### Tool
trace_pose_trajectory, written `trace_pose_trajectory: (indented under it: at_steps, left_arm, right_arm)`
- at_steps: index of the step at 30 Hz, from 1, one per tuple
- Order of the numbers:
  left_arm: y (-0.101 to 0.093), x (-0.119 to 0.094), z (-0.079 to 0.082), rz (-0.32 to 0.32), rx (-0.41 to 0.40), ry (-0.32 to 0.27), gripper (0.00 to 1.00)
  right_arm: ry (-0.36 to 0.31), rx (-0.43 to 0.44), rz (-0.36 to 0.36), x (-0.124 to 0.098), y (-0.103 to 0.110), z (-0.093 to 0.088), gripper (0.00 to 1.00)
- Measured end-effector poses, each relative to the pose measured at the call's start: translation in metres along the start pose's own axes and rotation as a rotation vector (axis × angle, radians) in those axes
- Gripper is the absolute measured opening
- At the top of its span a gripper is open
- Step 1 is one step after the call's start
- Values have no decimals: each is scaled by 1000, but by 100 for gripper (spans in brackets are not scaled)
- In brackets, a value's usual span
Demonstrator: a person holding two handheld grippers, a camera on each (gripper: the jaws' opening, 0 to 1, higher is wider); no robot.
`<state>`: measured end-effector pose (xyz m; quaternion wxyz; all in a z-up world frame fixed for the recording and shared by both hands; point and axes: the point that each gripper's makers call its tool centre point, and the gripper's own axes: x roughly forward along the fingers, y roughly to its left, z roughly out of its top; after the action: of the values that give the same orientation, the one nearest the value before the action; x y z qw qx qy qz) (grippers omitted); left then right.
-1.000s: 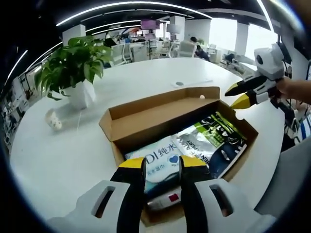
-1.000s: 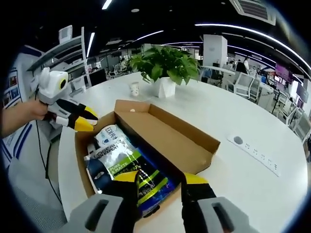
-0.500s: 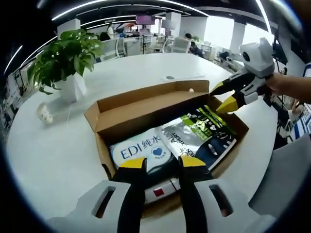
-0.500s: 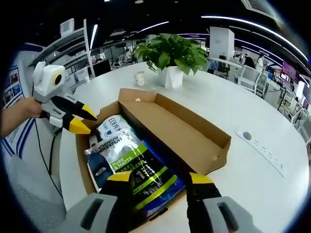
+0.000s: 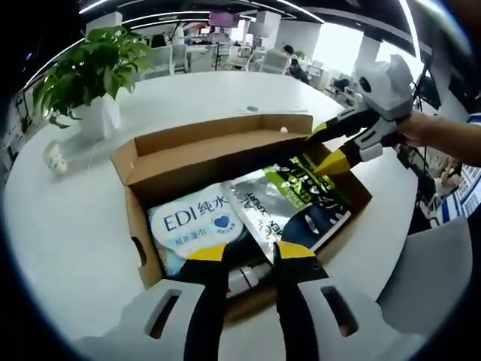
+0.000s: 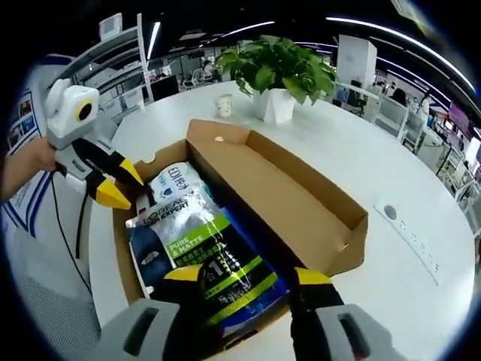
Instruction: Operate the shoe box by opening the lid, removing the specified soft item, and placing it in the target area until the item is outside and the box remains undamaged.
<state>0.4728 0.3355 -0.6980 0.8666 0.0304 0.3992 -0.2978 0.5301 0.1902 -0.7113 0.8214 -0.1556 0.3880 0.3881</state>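
Your shoe box (image 5: 225, 154) sits open on the white surface (image 5: 68, 226), its lid folded back at the far side, so what remains is lifting out a soft pack. Inside lie a white wipes pack (image 5: 194, 226) and, beside it, a silver-and-green sachet pack (image 6: 192, 252) overlapping a dark blue one. Which is the specified item I cannot tell, so settle that before closing. Go for loose film near a pack's edge, pinch lightly, and lift straight up clear of the cardboard walls, so the box is neither dragged nor creased. In the left gripper view, your left hand-held gripper (image 5: 252, 252) hangs over the near end of the box at 6 o'clock, jaws spread narrowly with nothing between them. Your right hand-held gripper (image 5: 331, 150) enters from 2 o'clock, its yellow tips parted and angled down over the green sachet pack, just inside the box's right wall, gripping nothing. In the right gripper view its own jaws stand wide apart over the blue-green pack, with the left hand-held gripper at 9 o'clock. Steady the box with one gripper if it shifts.
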Motion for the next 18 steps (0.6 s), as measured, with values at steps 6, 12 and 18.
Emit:
trace_pose_trajectory:
  at_steps: [6,12,18]
  left_arm:
    - [-6,2,-4,-19,-31,28,23]
    - [-11,6,-11,-46,-63,79,24]
    - [-17,13,-20,-66,-76,139,24]
  right_arm:
    - [56,-61,6,6,-1,-1,42]
    - [92,-69,38,10,1,-2,42]
    - [144,-91,65,16,7,-5,43]
